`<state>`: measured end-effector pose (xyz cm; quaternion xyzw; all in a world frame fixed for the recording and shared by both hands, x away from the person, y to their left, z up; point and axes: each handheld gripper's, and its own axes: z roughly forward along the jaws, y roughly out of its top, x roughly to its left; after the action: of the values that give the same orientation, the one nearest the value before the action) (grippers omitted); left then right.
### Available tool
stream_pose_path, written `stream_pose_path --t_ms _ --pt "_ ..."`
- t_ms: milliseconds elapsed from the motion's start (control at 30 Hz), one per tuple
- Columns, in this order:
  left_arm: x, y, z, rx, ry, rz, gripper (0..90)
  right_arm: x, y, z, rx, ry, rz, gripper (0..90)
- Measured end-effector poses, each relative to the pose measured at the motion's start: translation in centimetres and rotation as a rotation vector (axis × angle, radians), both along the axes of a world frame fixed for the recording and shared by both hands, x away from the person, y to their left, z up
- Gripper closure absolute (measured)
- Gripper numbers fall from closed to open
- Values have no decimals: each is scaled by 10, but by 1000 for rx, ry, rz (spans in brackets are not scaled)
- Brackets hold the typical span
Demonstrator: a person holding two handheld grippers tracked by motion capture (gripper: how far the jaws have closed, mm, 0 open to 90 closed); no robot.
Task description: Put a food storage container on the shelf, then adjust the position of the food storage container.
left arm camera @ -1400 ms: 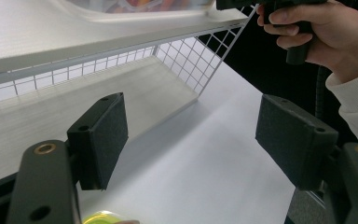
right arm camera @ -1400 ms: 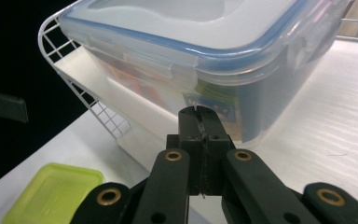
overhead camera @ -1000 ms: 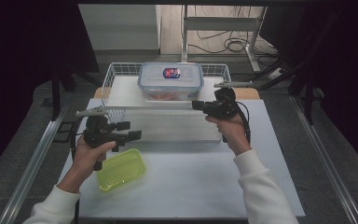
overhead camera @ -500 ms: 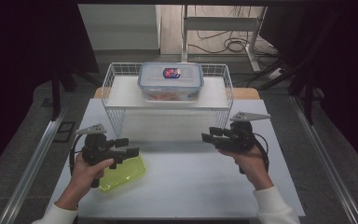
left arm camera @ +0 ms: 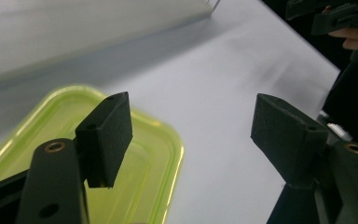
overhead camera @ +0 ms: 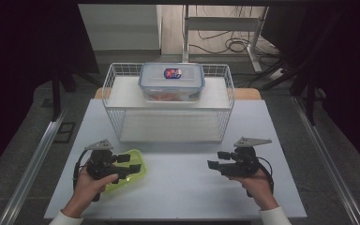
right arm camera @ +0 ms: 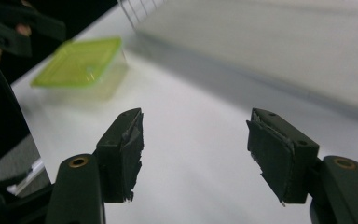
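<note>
both grippers held low over the table, jaws apart

the left gripper [overhead camera: 130,164] is held at about 7 o'clock on the white table [overhead camera: 183,187], directly above the green-lidded container [overhead camera: 138,174] — the container lies just under its jaws, near the table's front-left part. in the left gripper view the jaws are seen spread wide, one pad over the green lid [left arm camera: 140,154] and the other over bare table; nothing is pressed between them. its jaws have just been closing a little, with only the lid's corner below the gap.

the right gripper [overhead camera: 218,160] is held at about 5 o'clock, well apart from the container, its jaws pointed toward 9 o'clock. in the right gripper view the jaws stand wide with only bare table between them — they have just been opening. the container is seen there at about 10 o'clock [right arm camera: 81,63].

at 12 o'clock a wire basket [overhead camera: 112,101] is seen, with a clear lidded box [overhead camera: 171,82] set on the white shelf inside it.
</note>
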<state>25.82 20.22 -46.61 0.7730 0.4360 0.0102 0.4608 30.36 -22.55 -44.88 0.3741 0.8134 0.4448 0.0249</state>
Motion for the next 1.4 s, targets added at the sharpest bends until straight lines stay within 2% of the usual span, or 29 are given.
stream_pose_path --t_ms 67,167,433,800,1067,1200,1267,1400 --pt "0 -2 -5 30 9 -3 284 -1 1 -6 -32 8 1 352" --pt "2 -5 -7 47 16 -8 284 -3 0 -8 -37 13 5 352" --pt "1 1 -5 26 15 0 291 -6 -2 -11 -46 16 -3 341" --pt "1 5 -4 42 6 17 284 -6 -5 -15 -51 30 -21 331" --pt "8 24 4 46 1 79 323 -7 -6 -17 -54 37 -26 327" --pt "17 36 5 76 3 134 429 -7 -7 -16 -49 37 -30 326" --pt "24 40 2 103 14 145 547 -7 -7 -17 -50 36 -31 325" --pt "34 41 -4 114 34 129 786 -6 -7 -19 -58 42 -30 324"
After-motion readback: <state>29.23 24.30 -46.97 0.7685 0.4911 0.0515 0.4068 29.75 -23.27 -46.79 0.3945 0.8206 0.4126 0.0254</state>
